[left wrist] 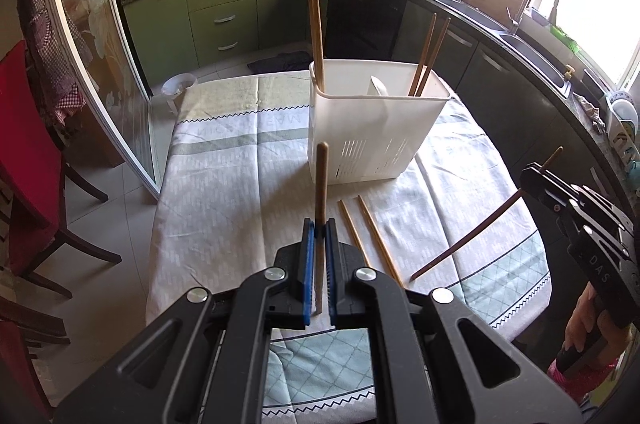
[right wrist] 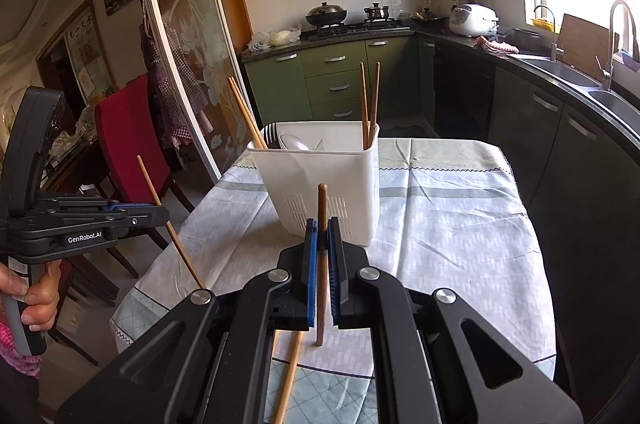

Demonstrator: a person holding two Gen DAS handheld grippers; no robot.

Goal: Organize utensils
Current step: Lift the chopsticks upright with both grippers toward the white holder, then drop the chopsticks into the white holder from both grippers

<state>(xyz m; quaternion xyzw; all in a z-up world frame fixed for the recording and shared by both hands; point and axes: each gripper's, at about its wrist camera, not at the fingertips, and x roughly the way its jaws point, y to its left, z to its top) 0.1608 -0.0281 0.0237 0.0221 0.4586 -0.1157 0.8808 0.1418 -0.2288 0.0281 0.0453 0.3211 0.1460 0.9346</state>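
Above the table (left wrist: pixel 224 184) | left gripper (left wrist: pixel 319 224) clamps a chopstick (left wrist: pixel 321 184) upright | right gripper (right wrist: pixel 323 224) clamps another (right wrist: pixel 322 208) likewise | caddy (left wrist: pixel 372 128) stands ahead of both, opening upward | two chopsticks (left wrist: pixel 372 236) lie flat nearby.

"GenRobot.AI" in white on side of left gripper (right wrist: pixel 160 214), right wrist view. "DAS" on body of right gripper (left wrist: pixel 530 180), left wrist view. Tablecloth (left wrist: pixel 224 184) lettering mirrored, unreadable.
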